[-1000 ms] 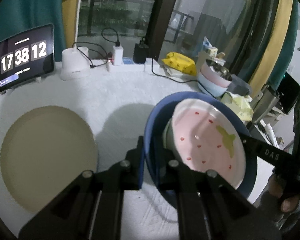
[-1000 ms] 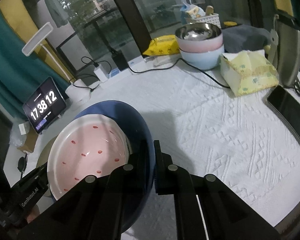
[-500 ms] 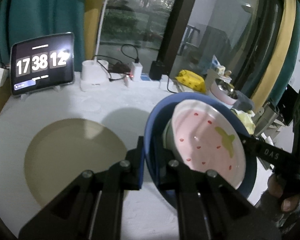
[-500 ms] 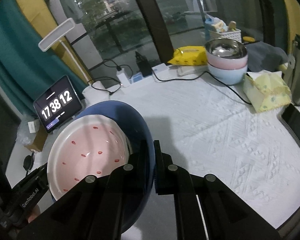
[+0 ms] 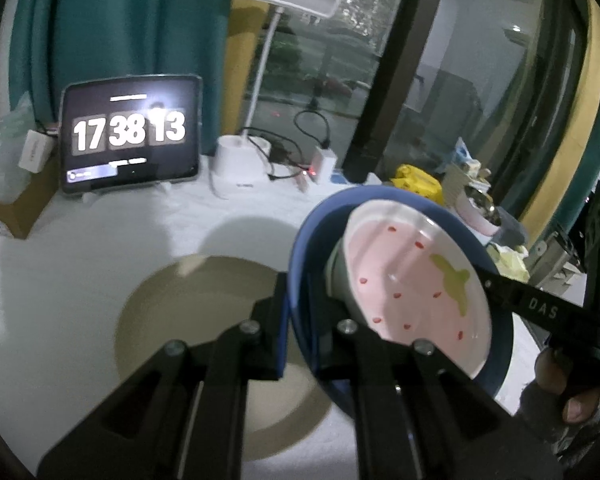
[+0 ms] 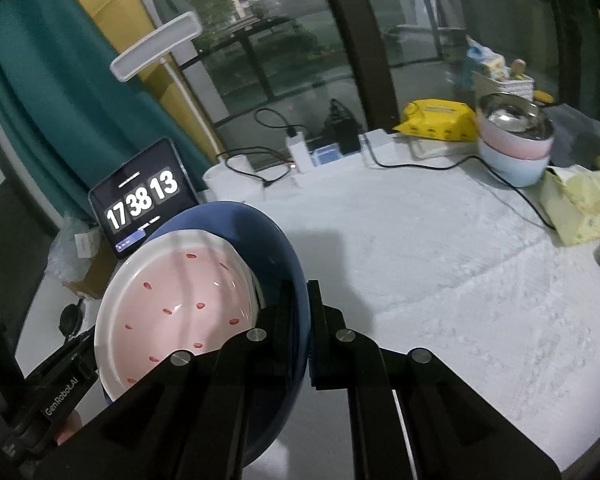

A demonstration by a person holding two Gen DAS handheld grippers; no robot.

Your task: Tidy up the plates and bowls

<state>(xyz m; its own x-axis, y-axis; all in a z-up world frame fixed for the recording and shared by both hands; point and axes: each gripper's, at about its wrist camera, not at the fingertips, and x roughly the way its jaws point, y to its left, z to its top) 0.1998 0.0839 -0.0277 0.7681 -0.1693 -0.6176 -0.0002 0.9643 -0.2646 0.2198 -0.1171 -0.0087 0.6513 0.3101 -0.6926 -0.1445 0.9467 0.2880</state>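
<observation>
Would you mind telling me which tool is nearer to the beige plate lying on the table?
Left. The left tool, shut on the blue plate's rim, is right above the beige plate; the right tool grips the opposite rim, farther away.

Beige plate (image 5: 204, 320) on white table (image 6: 440, 280)

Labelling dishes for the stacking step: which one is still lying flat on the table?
The tan plate, alone on the white cloth. The blue bowl and the pink strawberry dish inside it are held up, tilted, by both grippers.
</observation>
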